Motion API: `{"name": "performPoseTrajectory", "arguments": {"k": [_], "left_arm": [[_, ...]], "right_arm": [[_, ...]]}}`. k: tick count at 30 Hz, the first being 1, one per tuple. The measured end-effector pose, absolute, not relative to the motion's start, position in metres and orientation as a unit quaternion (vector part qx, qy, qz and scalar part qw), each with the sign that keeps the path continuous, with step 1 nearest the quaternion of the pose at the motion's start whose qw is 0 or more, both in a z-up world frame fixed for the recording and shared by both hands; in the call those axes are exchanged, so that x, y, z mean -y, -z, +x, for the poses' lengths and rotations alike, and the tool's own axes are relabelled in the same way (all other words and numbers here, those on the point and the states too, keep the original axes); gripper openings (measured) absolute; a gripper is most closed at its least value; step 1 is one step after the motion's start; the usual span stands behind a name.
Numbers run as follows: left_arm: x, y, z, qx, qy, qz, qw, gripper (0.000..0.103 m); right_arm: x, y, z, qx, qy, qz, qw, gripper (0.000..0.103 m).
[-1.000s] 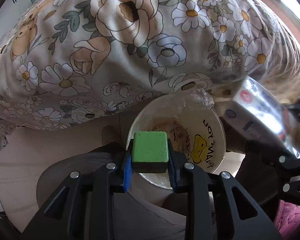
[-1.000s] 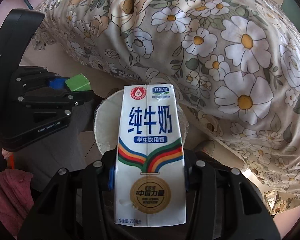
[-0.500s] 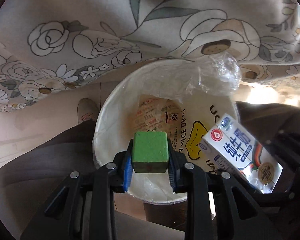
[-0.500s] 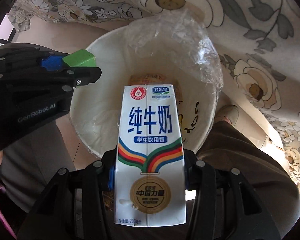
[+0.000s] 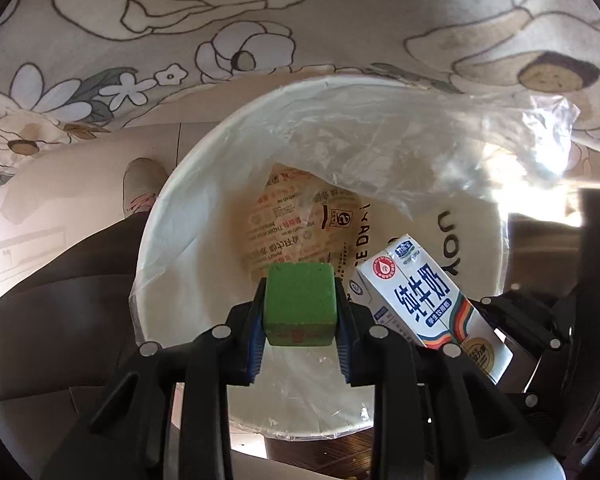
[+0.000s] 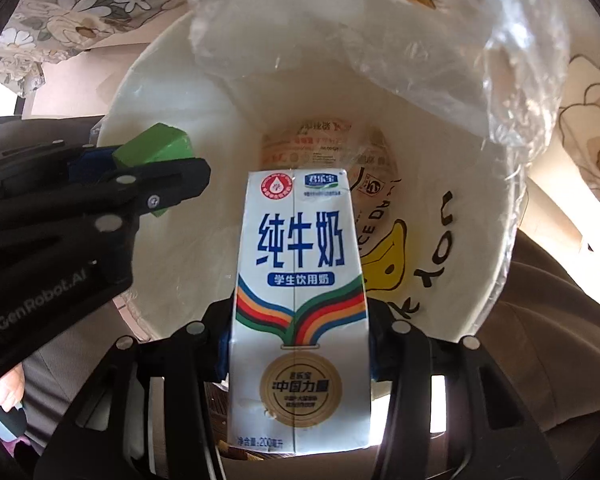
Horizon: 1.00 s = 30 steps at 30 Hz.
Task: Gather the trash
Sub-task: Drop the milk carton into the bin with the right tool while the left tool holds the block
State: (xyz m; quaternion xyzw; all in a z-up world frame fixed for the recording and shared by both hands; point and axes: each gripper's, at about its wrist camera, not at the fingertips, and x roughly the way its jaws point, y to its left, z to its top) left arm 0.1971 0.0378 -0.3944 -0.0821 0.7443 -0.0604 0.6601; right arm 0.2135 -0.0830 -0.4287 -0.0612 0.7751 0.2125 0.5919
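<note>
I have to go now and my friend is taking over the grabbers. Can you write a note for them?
Left gripper: shut on the green block, over the white bin.
Right gripper: shut on the milk carton, also over the bin's mouth.
Bin: clear liner, a printed wrapper already at the bottom.
Done: both pieces carried to the bin.
Left: open both grippers to drop them in.

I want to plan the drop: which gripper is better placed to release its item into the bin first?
Probably right: its milk carton hangs over the bin's middle; the left's green block sits nearer the rim.
</note>
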Motion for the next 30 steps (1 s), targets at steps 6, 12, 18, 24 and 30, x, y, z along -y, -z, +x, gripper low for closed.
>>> {"name": "performPoseTrajectory", "arguments": {"k": [6, 12, 18, 24, 30], "left_arm": [[-0.036, 0.409, 0.199, -0.757, 0.066, -0.104, 0.641, 0.037], [-0.036, 0.412, 0.198, -0.755, 0.059, -0.104, 0.645, 0.052], [-0.035, 0.407, 0.195, -0.752, 0.057, -0.098, 0.650, 0.052], [-0.040, 0.376, 0.192, -0.743, 0.061, -0.097, 0.660, 0.052], [-0.044, 0.324, 0.181, -0.713, 0.075, -0.072, 0.694, 0.052]], "right_arm": [[0.073, 0.442, 0.210, -0.774, -0.205, -0.064, 0.595, 0.049], [0.068, 0.432, 0.201, -0.772, -0.195, -0.072, 0.600, 0.062], [0.074, 0.429, 0.198, -0.770, -0.195, -0.062, 0.605, 0.062], [0.078, 0.398, 0.188, -0.757, -0.207, -0.067, 0.616, 0.062], [0.081, 0.351, 0.173, -0.736, -0.235, -0.061, 0.632, 0.062]]}}
